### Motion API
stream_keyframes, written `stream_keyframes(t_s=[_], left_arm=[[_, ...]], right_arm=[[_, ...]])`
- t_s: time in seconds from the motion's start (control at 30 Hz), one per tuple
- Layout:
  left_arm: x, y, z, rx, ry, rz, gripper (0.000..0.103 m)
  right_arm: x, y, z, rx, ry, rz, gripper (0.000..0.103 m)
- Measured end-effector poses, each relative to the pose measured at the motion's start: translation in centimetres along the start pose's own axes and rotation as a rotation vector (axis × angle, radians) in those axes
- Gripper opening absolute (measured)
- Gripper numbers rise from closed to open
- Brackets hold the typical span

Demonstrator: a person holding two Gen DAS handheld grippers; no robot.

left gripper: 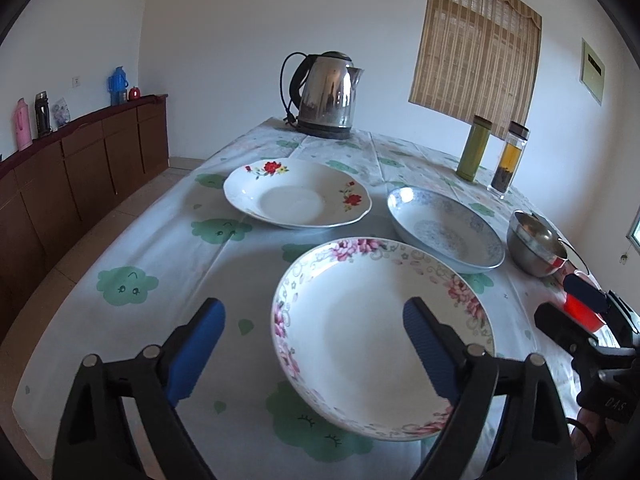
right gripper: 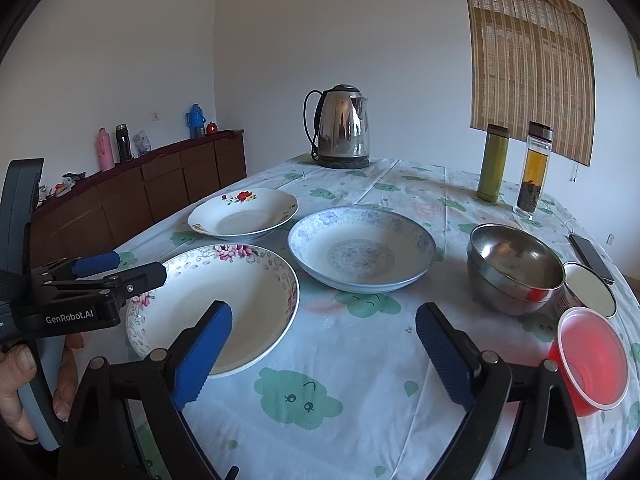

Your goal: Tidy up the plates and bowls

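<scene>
Left gripper (left gripper: 314, 344) and right gripper (right gripper: 324, 350) both spread wide, holding nothing, above the near table (right gripper: 360, 420); pink-flowered plate (left gripper: 372, 332) nearest, red-flowered plate (left gripper: 298, 194) far left, blue plate (right gripper: 362, 250) right; stacked steel bowls (right gripper: 516, 270), red cup (right gripper: 590, 364) fully seen only from right wrist.

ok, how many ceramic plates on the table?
3: pink-flower plate nearest, on the left; red-flower plate behind it; blue plate in the middle. None stacked, as far as visible.
</scene>
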State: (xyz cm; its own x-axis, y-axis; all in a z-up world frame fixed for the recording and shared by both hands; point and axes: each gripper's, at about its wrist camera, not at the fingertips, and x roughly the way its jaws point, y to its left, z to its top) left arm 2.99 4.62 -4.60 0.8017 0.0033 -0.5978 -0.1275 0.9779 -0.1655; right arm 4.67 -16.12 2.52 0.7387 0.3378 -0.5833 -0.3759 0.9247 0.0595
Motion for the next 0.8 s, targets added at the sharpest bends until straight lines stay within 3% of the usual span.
stream_keyframes(t_s=[0.07,0.17,0.27,0.4,0.53,0.6,0.67,0.8], left_arm=[[0.5,0.6,0.0,-0.011,0.014,0.005,0.083],[1.5,1.2,-0.2,-0.017,0.044,0.005,0.078],[2.2,1.7,-0.3,-0.036,0.08,-0.032,0.06],[2.7,1.6,-0.4,-0.035,0.113,-0.054,0.043],[2.9,1.3,-0.5,-0.02,0.132,-0.061,0.039],[3.1,1.2,-0.6,-0.015,0.141,-0.06,0.032],[3.3,1.1,-0.6,-0.013,0.15,-0.06,0.032],[3.5,1.2,-0.6,-0.012,0.165,-0.062,0.031]], right_arm=[[0.7,0.0,0.1,-0.001,0.015,0.002,0.085],[1.7,-0.1,0.2,-0.001,0.033,-0.004,0.083],[2.7,-0.3,0.2,0.0,0.057,-0.011,0.079],[3.6,-0.1,0.2,-0.002,0.092,0.007,0.069],[4.3,0.4,0.3,-0.021,0.114,0.019,0.068],[4.6,0.7,0.4,-0.035,0.125,0.024,0.066],[5.2,0.9,0.4,-0.046,0.152,0.036,0.058],[6.1,1.1,0.2,-0.056,0.205,0.066,0.052]])
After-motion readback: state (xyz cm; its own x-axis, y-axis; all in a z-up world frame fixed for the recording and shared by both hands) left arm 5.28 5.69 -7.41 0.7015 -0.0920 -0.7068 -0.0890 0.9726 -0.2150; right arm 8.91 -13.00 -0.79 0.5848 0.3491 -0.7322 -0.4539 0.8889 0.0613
